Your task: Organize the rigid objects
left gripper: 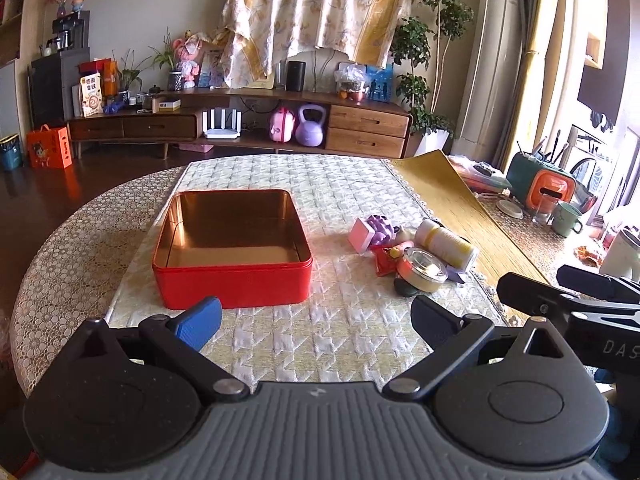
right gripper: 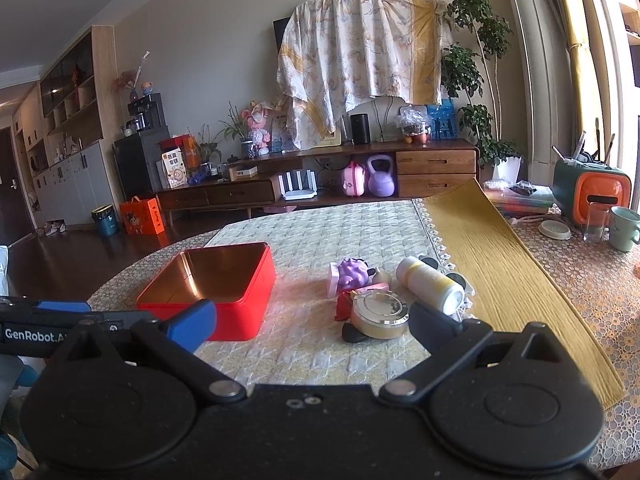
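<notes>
An empty red tin box (left gripper: 232,276) (right gripper: 240,312) with a gold inside stands on the quilted mat. To its right lies a small pile: a round metal-lidded tin (left gripper: 423,270) (right gripper: 380,312), a white and yellow bottle (left gripper: 446,242) (right gripper: 432,284) on its side, a pink and purple toy (left gripper: 370,232) (right gripper: 348,276), a red packet (left gripper: 382,260) and a dark stone (left gripper: 404,286) (right gripper: 354,334). My left gripper (left gripper: 316,320) is open in front of the box. My right gripper (right gripper: 312,324) is open just short of the pile. Both hold nothing.
A yellow cloth runner (right gripper: 500,264) lies right of the mat. Farther right stand a green mug (right gripper: 624,228), a glass (right gripper: 596,222) and an orange and green holder (right gripper: 588,188). The round table's edge (left gripper: 52,264) curves at left; a wooden sideboard (left gripper: 240,120) is behind.
</notes>
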The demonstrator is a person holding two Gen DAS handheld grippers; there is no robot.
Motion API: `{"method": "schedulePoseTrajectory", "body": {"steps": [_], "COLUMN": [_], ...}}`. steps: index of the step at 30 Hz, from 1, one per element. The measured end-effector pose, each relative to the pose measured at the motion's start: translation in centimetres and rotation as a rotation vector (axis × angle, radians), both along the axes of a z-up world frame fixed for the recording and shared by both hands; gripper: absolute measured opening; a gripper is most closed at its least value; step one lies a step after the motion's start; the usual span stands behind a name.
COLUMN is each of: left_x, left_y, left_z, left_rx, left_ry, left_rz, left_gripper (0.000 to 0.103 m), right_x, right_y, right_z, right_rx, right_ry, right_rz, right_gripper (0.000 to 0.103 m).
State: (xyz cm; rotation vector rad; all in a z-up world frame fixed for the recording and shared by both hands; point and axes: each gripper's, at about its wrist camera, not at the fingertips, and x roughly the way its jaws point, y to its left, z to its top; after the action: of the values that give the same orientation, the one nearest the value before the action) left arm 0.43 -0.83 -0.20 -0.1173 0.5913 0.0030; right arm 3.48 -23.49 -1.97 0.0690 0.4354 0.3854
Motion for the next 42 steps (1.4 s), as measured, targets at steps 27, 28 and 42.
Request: {"method": "schedulePoseTrajectory", "body": {"steps": [27,28,42], "left_x": [4.5,5.0,11.8], "left_y": [-1.4,-1.7,-8.4], "left_z": [-1.8,-1.8,-3.7], "left_rx": [0.025,0.041,0.124], "left_ry": [0.057,0.054,0.002], "left_rz": [-0.063,-0.069,-0.217], "left_gripper": [0.101,0.101,0.101], "right_x": [4.3,4.9,14.5], "right_y": [-2.2,-2.7,-6.3], "right_z": [-1.2,-1.2,-3.7], "right_rx": [-0.026,-0.029,-0.106], "right_ry": [0.017,0.019,0.117], "right_rz": [-0.034,-0.045,-0.079], "right_gripper": [0.101,0.101,0.093]}}
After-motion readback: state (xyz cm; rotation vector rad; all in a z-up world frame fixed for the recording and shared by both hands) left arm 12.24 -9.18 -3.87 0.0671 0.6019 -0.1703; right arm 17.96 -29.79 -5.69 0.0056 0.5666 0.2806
